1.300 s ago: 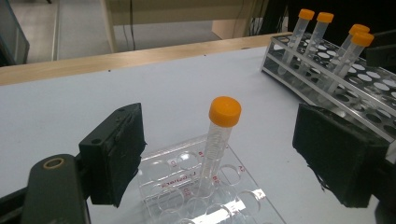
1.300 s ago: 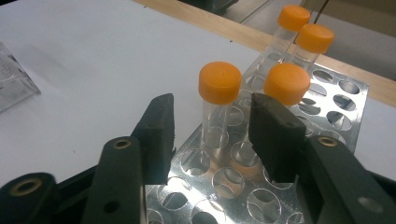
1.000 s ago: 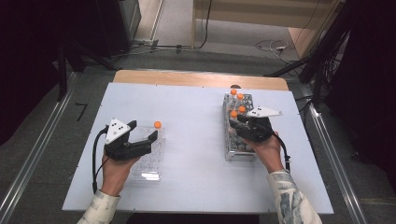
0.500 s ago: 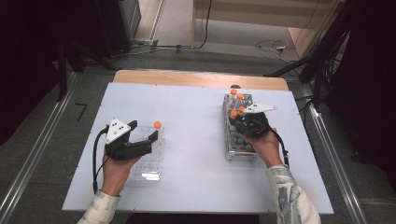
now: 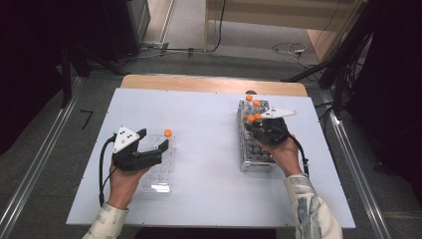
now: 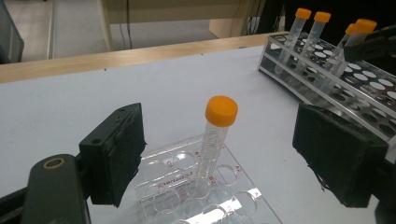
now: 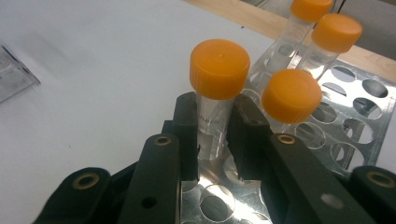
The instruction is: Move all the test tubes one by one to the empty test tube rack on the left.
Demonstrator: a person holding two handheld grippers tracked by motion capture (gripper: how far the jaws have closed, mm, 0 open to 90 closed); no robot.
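right hand-held gripper (image 7: 212, 135): closed on a tube with orange cap (image 7: 218, 88), just below the cap, so the tube hangs straight and can go up out of its hole.
gripped tube: at the far part of the metal rack (image 5: 254, 149), right side of the surface (image 5: 209, 114); lower end hidden behind the jaws, so cannot say if lifted free or seated in the rack.
other tubes (image 7: 292, 95): three more in the rack, just beside the gripped one, so a narrow grip from above to avoid touching them.
left hand-held gripper (image 6: 219, 163): open wide, jaws on both sides of a single tube (image 6: 212, 140), apart from it.
single tube: upright in the clear plastic tray (image 5: 159, 169), left near side, at the tray's far end.
left hand (image 5: 122, 181): low over the tray, probably to keep it steady for receiving.
likely step: moving tubes from rack to tray, judged from the placing.
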